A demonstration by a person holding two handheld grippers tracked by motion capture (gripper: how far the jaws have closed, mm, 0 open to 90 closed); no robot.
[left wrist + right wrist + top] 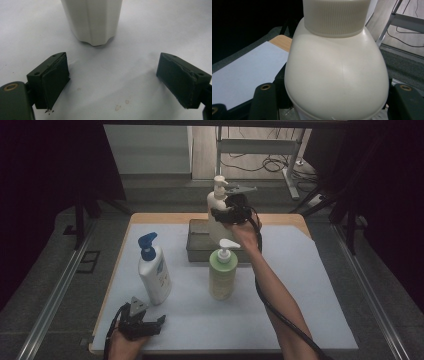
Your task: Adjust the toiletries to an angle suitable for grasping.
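No brand or lettering can be read on any bottle here: the blue patches on the label of the white bottle with the blue pump (154, 272) are too small to make out, and the green pump bottle (222, 272) shows no legible print. Your right gripper (226, 214) is clenched around the cream pump bottle (218, 200), its jaws standing partly apart with the bottle's body wedged between them; in the right gripper view the cream pump bottle (337, 75) bulges up between both black jaws, with its ribbed collar (335, 17) above. You hold that bottle upright at the far side of the table, above the grey tray (197, 242), with its base hidden behind your hand, so you cannot tell whether it touches the tray. Your left gripper (145, 322) rests at the near left edge of the white mat (300, 285), jaws spread wide and gripping nothing. In the left gripper view the base of the white bottle (92, 22) stands ahead of the open jaws, apart from both pads (53, 80).
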